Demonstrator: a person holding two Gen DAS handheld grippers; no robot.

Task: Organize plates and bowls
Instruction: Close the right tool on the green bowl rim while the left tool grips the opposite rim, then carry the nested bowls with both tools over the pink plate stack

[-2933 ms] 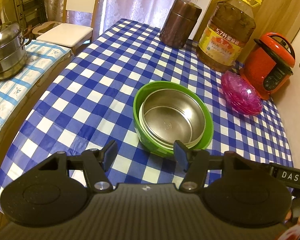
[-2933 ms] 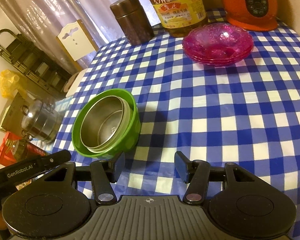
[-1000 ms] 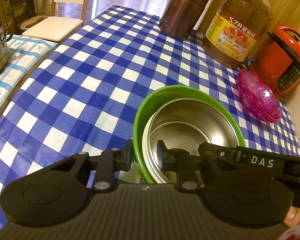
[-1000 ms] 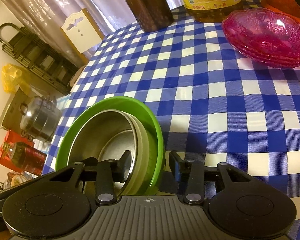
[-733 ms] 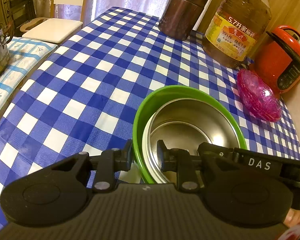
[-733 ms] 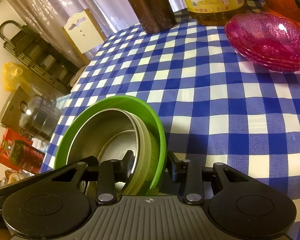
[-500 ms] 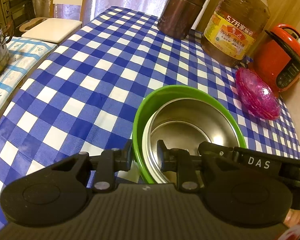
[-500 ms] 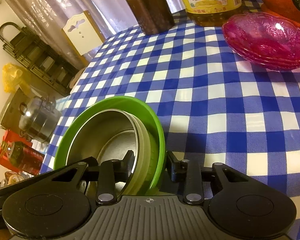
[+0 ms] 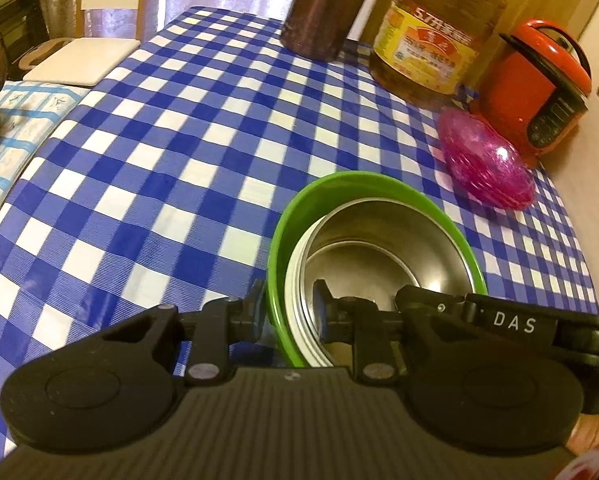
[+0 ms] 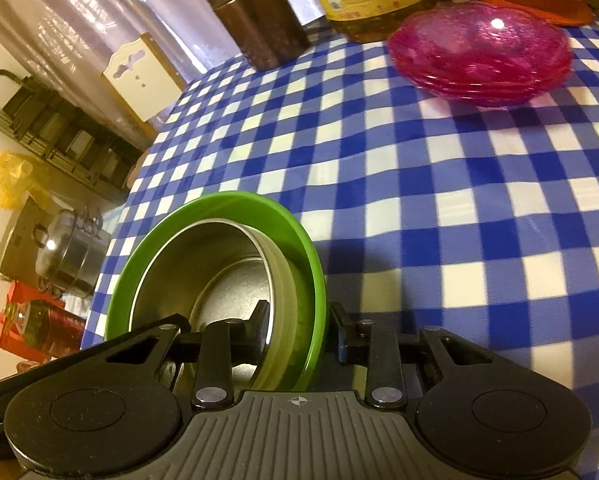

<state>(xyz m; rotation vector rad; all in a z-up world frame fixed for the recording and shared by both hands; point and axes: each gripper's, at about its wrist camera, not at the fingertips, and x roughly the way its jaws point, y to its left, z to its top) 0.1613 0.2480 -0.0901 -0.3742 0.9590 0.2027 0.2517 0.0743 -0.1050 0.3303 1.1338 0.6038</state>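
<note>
Pinching the stacked rims from both sides, I have my left gripper [image 9: 287,306] nearly closed over the near-left edge of the round green plastic bowl [image 9: 299,216], one finger outside the green wall and one inside the shiny round steel bowl [image 9: 379,248] nested in it. My right gripper [image 10: 299,320], whose jaws have just been closing, now clamps the opposite edge the same way. The stack sits near the front of the table under the blue-and-white checked tablecloth [image 9: 179,120]. To move it well I'd keep both grips level and travel together, since I judge uneven pull could tip or slide the steel bowls. At least two steel bowls nest inside; nothing else is in them. The stacked pink translucent dishes [image 10: 479,52], well apart, look empty too.
</note>
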